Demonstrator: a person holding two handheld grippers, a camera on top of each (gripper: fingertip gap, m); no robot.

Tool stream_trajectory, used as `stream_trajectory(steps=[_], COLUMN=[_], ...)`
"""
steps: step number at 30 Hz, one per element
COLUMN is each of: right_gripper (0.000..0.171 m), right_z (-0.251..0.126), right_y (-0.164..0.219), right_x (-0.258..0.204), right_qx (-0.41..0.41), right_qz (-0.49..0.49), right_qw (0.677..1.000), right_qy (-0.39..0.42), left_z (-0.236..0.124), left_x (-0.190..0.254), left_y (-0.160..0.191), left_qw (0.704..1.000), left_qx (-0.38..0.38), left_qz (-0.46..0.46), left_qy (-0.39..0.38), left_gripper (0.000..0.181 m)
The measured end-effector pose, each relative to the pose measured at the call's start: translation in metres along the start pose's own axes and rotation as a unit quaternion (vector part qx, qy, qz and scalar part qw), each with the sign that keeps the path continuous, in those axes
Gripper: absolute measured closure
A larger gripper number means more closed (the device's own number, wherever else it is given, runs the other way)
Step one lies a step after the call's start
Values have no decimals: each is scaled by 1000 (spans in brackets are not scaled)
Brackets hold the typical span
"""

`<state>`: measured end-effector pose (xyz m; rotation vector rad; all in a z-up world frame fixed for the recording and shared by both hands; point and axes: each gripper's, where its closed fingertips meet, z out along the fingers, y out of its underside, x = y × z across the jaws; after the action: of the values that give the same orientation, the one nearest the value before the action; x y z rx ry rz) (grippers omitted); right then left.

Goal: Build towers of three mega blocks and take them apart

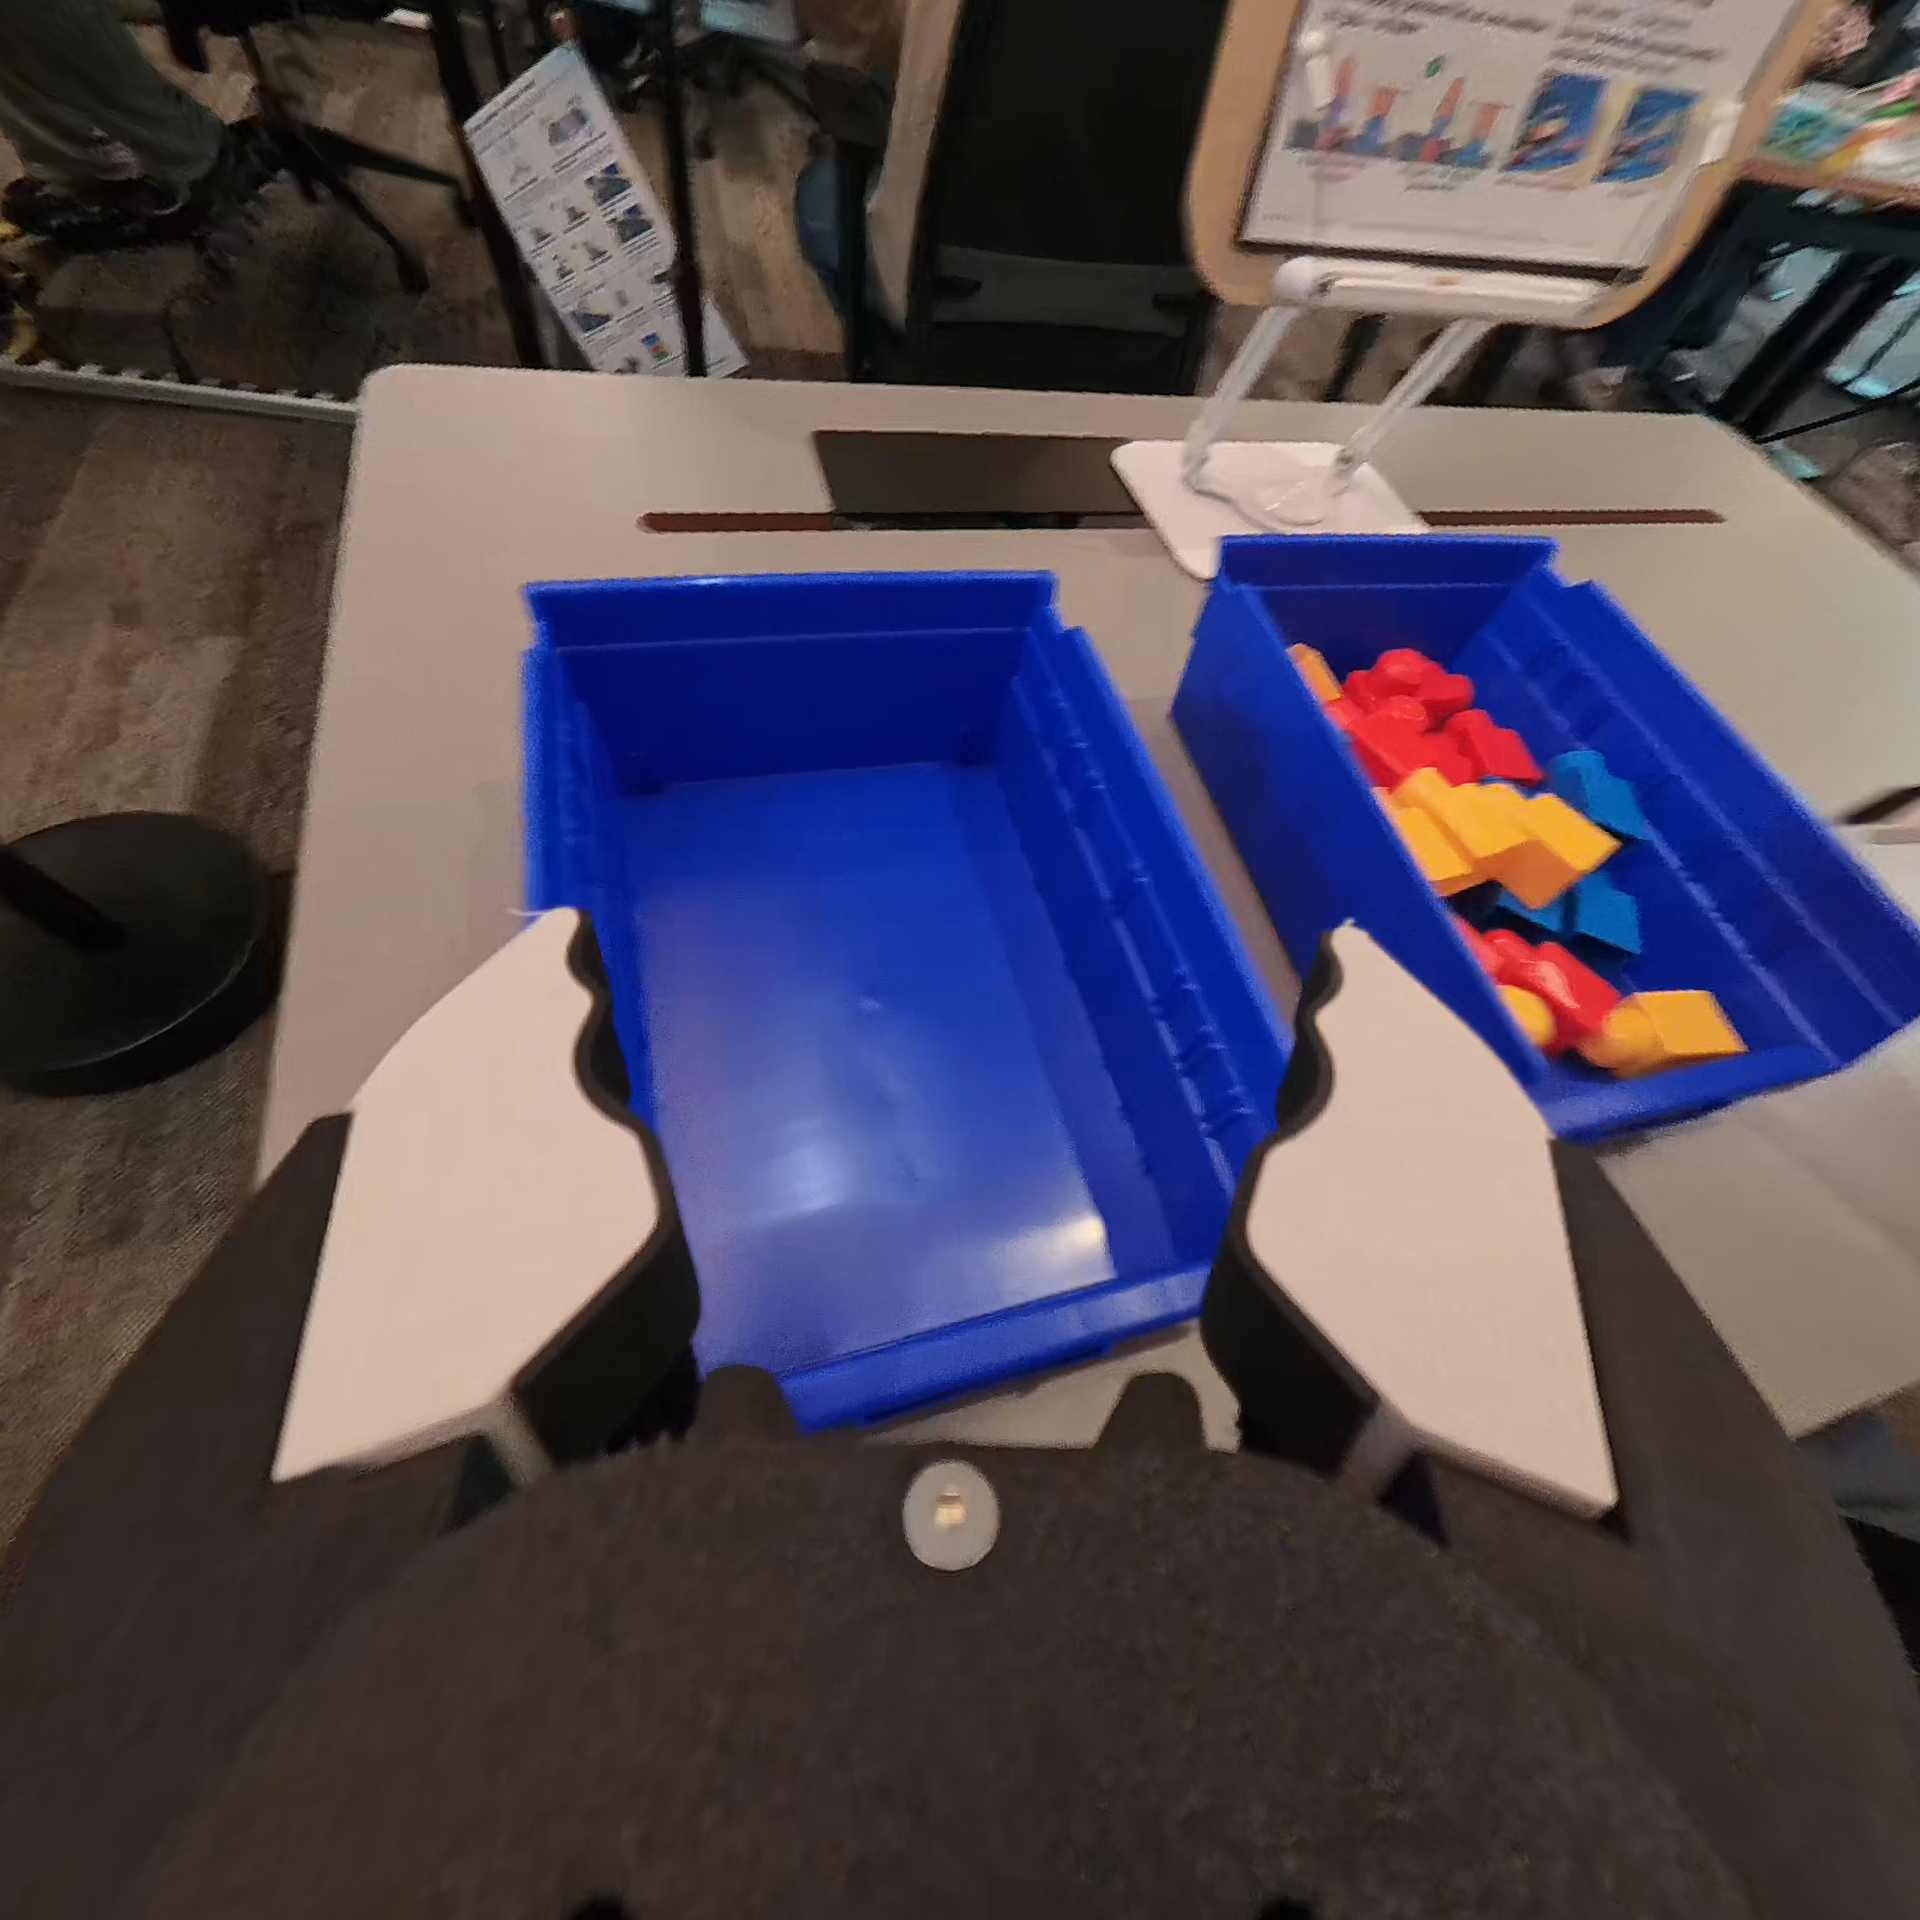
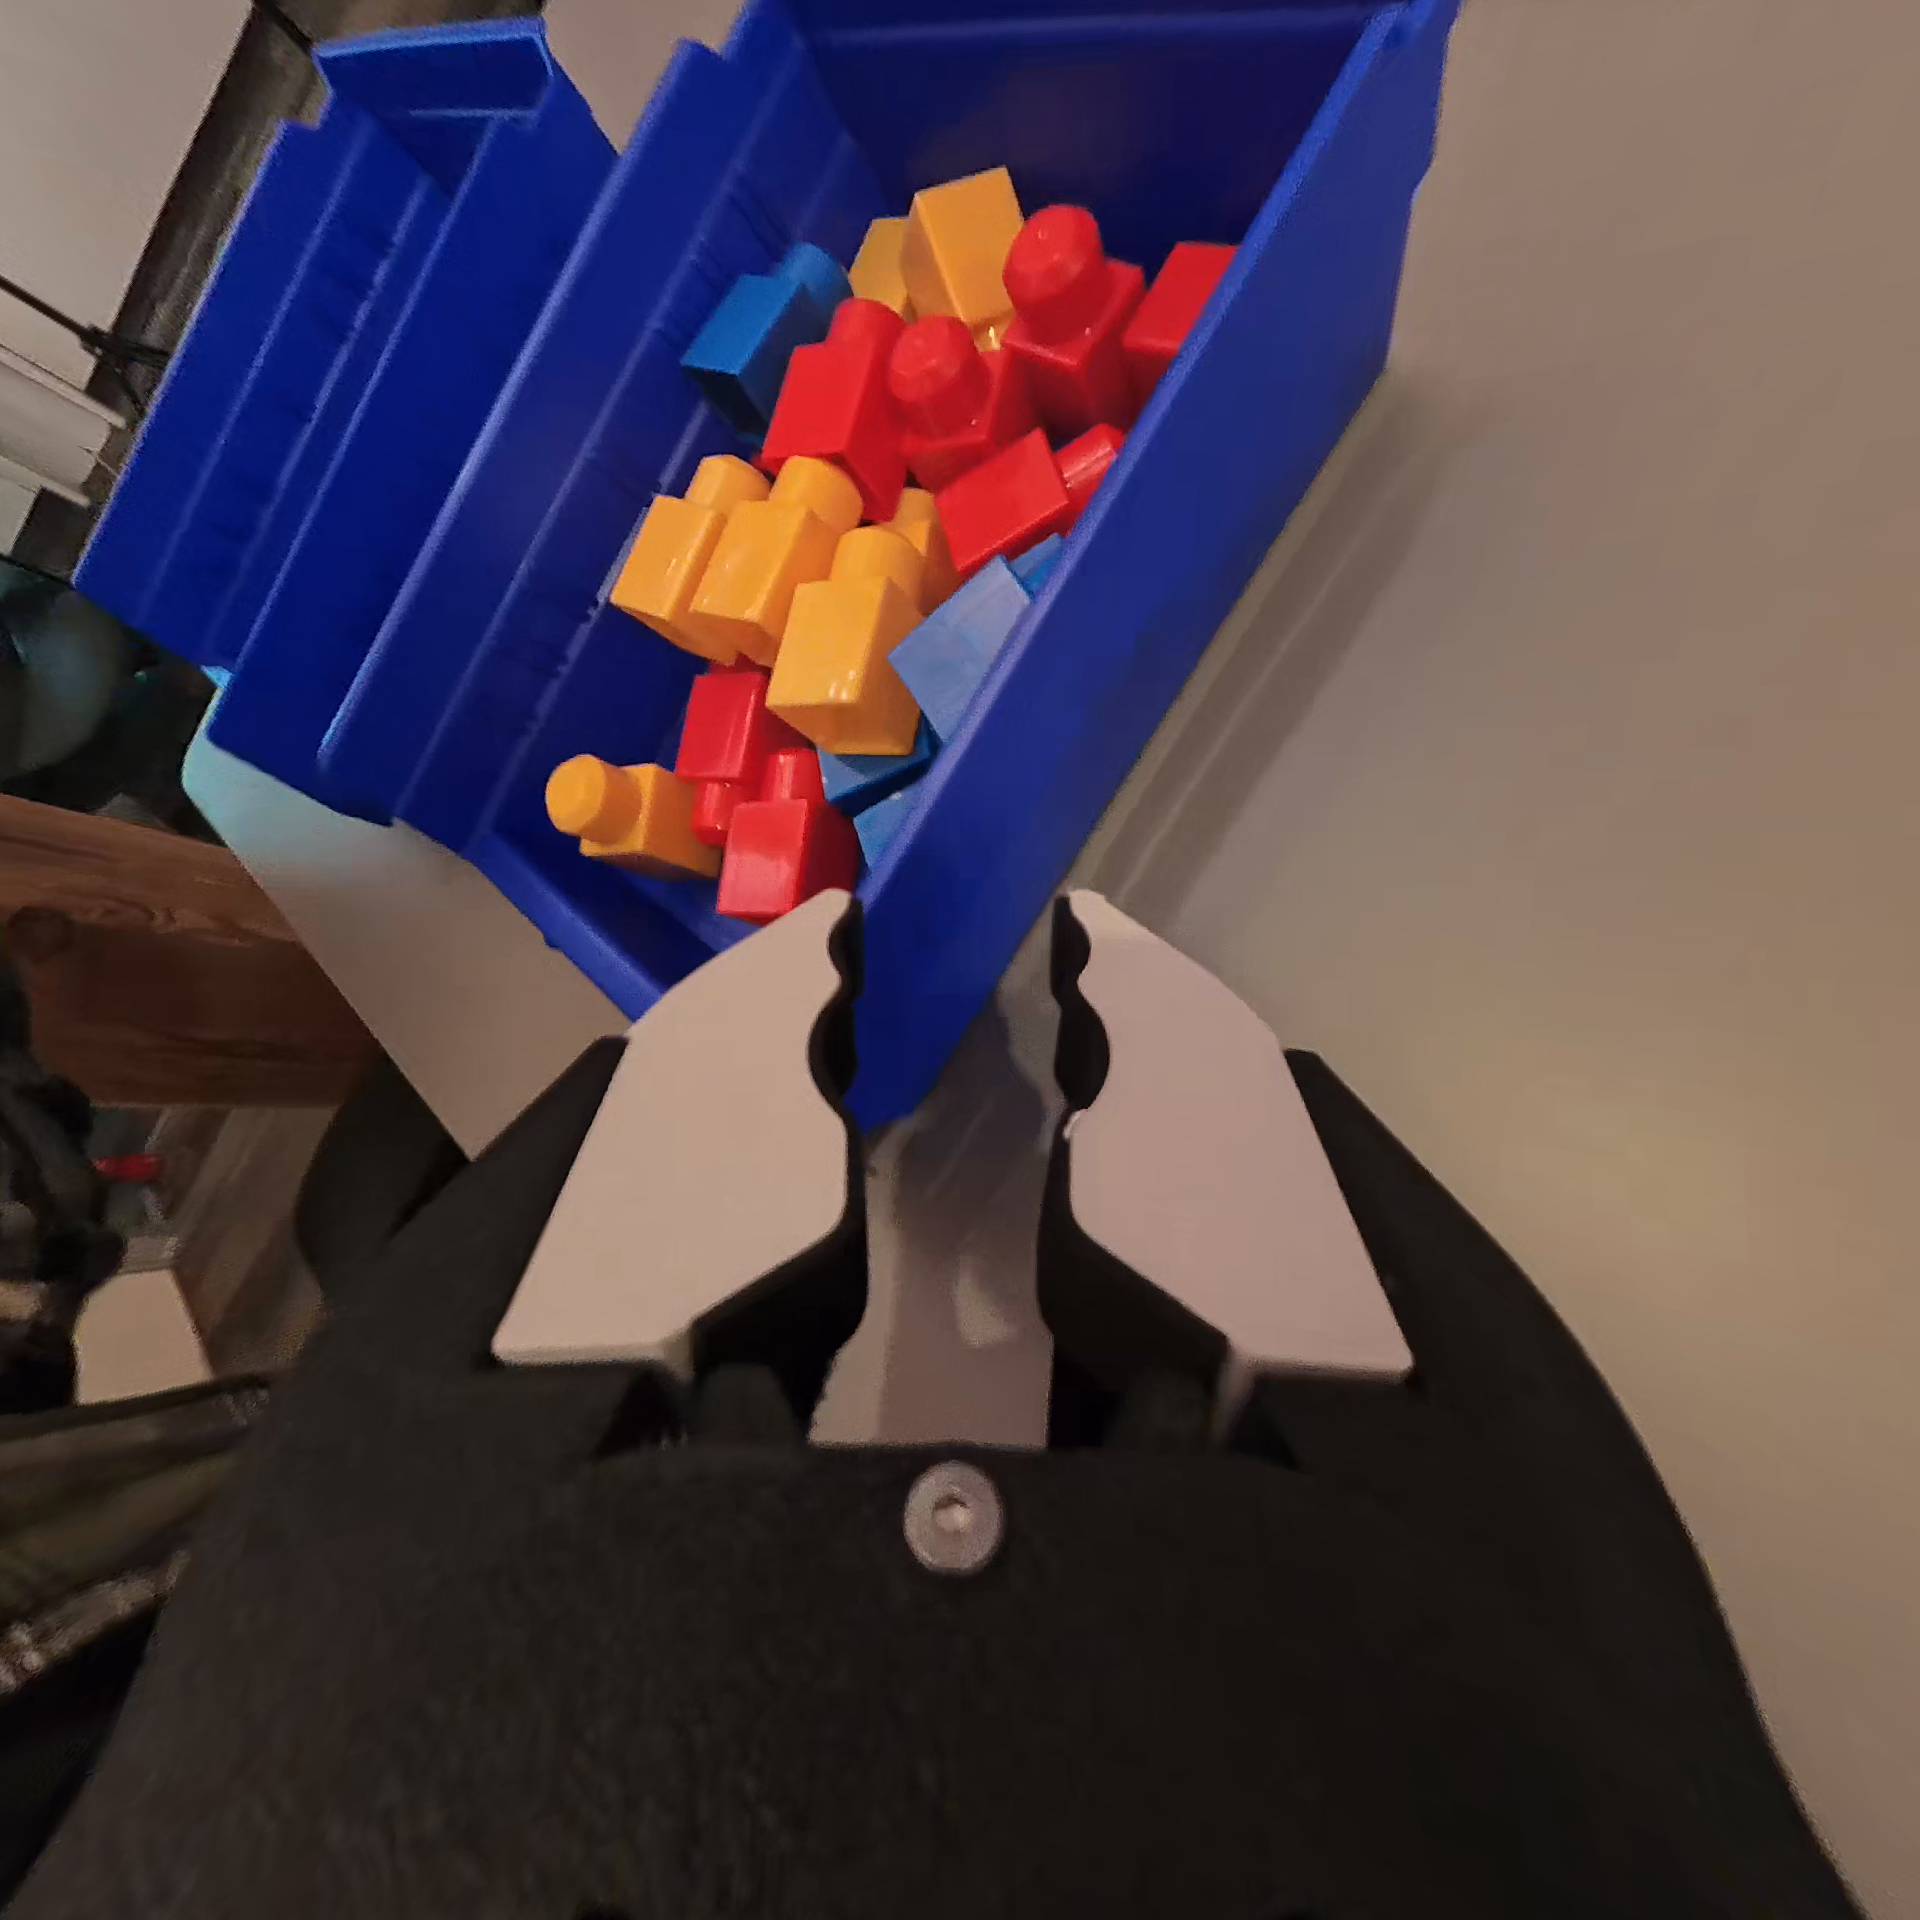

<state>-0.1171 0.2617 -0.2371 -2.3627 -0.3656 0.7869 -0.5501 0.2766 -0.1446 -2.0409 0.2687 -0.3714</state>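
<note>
Several loose red, yellow and blue mega blocks [image 2: 831,540] lie jumbled in a blue bin [image 2: 1143,623] on the grey table; no tower shows. The same bin [image 1: 1714,790] with its blocks [image 1: 1496,831] sits to the right in the left wrist view. My left gripper [image 1: 951,930] is wide open and empty, above the near part of a second, empty blue bin [image 1: 790,608]. My right gripper [image 2: 956,914] is open with a narrow gap and empty, just above the near corner of the block bin. The empty bin [image 2: 343,364] shows to the left behind it.
A display board on a clear stand with a white base [image 1: 1268,488] stands behind the block bin. A black chair [image 1: 1039,187] is past the table's far edge. A black round base [image 1: 125,945] sits on the carpet to the left. A wooden surface [image 2: 156,935] lies beyond the table edge.
</note>
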Motion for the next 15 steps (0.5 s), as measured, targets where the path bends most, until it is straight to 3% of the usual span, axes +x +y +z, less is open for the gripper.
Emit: stream_trajectory(steps=[3, 7, 15], right_gripper=[134, 135, 133], right_z=[-26, -48, -66], right_y=[14, 35, 59], right_x=[12, 24, 32], right_qx=[25, 48, 50], right_qz=[-28, -13, 13], right_qw=[999, 999, 999], right_qy=[15, 9, -2], left_z=[6, 24, 47], left_x=[-38, -74, -118], left_y=[5, 24, 65], left_qw=[998, 990, 968], left_qx=[-40, -123, -212], left_qz=[-7, -23, -74], left_qy=[-47, -69, -112], left_gripper=[61, 83, 87])
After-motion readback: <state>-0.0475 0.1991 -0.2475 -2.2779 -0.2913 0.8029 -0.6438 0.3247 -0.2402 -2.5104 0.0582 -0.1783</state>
